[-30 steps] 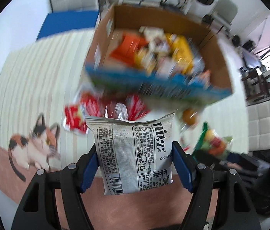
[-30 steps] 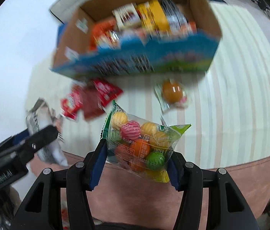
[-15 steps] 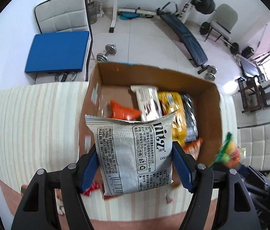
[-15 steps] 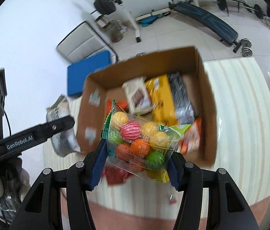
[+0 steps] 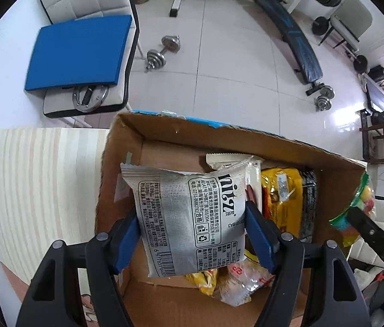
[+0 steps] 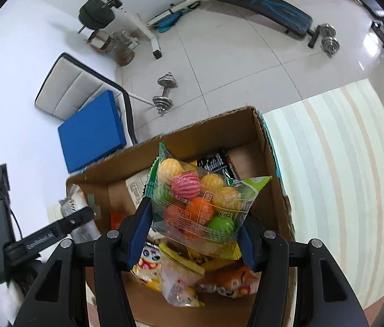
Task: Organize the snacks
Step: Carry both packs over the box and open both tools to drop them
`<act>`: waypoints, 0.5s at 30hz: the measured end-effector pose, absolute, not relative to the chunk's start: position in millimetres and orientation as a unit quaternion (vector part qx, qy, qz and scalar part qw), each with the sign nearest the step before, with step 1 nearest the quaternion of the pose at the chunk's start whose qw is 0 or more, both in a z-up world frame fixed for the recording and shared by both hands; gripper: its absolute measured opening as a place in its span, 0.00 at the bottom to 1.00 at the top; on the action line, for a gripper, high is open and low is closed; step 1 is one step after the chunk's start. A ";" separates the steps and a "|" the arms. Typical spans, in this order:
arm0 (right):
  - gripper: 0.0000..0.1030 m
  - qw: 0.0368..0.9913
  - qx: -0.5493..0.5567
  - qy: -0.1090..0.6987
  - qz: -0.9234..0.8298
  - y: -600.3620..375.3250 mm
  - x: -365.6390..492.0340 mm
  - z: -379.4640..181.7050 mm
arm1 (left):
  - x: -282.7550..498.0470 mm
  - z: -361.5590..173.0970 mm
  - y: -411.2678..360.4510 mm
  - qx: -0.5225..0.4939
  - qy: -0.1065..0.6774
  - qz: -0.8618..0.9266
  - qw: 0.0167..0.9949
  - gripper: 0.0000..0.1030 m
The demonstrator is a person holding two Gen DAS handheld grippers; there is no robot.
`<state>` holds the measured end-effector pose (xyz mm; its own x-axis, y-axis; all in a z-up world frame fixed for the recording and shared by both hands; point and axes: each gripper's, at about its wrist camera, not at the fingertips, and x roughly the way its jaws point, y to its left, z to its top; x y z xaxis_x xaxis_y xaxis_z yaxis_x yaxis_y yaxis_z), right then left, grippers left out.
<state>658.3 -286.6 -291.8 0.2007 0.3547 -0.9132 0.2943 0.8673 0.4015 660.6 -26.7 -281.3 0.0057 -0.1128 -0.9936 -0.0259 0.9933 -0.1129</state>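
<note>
- My left gripper (image 5: 192,231) has its blue fingers (image 5: 128,241) closed onto the sides of a silver snack packet (image 5: 189,215), which stands upright between them with its printed back facing me.
- Beyond and below those fingers I see the open cardboard box (image 5: 219,139); the packet hangs over its left half.
- Right of the left fingers, inside the box, lie a yellow bag (image 5: 281,199) and a white packet (image 5: 232,163); under the fingertips sits a clear wrapper (image 5: 243,283).
- My right gripper (image 6: 193,231) pinches a clear bag of coloured candy balls (image 6: 200,204) between its fingers (image 6: 140,229), held over the same box (image 6: 268,163).
- Below the right fingers I see a panda-print packet (image 6: 148,261) and an orange fox-print packet (image 6: 232,280) in the box.
- Right of the right fingers, the striped cloth (image 6: 341,177) covers the bench.
</note>
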 end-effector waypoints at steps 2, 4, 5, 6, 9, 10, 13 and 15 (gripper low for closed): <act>0.64 0.723 0.267 0.637 0.012 -287.8 661.2 -297.0 | 662.9 -285.8 -25.8 -0.054 0.712 -0.028 0.700 0.69; 0.72 0.723 0.265 0.638 0.001 -289.9 666.0 -303.5 | 666.2 -290.2 -25.0 -0.059 0.717 -0.020 0.694 0.76; 0.81 0.727 0.263 0.634 -0.004 -290.3 666.2 -302.8 | 667.6 -292.2 -23.4 -0.062 0.718 -0.019 0.693 0.85; 0.86 0.734 0.258 0.628 -0.011 -290.3 666.7 -300.8 | 668.6 -292.6 -22.6 -0.066 0.718 -0.019 0.693 0.86; 0.90 0.748 0.240 0.618 -0.020 -288.8 667.5 -295.1 | 667.9 -289.8 -23.3 -0.068 0.712 -0.021 0.699 0.91; 0.90 0.751 0.235 0.617 -0.019 -287.5 667.4 -293.0 | 667.7 -288.8 -23.2 -0.070 0.708 -0.025 0.702 0.92; 0.91 0.752 0.225 0.620 -0.013 -282.2 663.1 -289.8 | 663.1 -282.9 -25.8 -0.071 0.700 -0.035 0.709 0.93; 0.91 0.751 0.214 0.624 -0.007 -276.8 659.7 -289.8 | 658.9 -278.9 -29.0 -0.066 0.693 -0.043 0.716 0.93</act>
<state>659.7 -276.8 -289.8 0.2206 0.2576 -0.9407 0.2778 0.9079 0.3138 658.9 -29.0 -278.9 0.0345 -0.1531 -0.9876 -0.0302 0.9876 -0.1541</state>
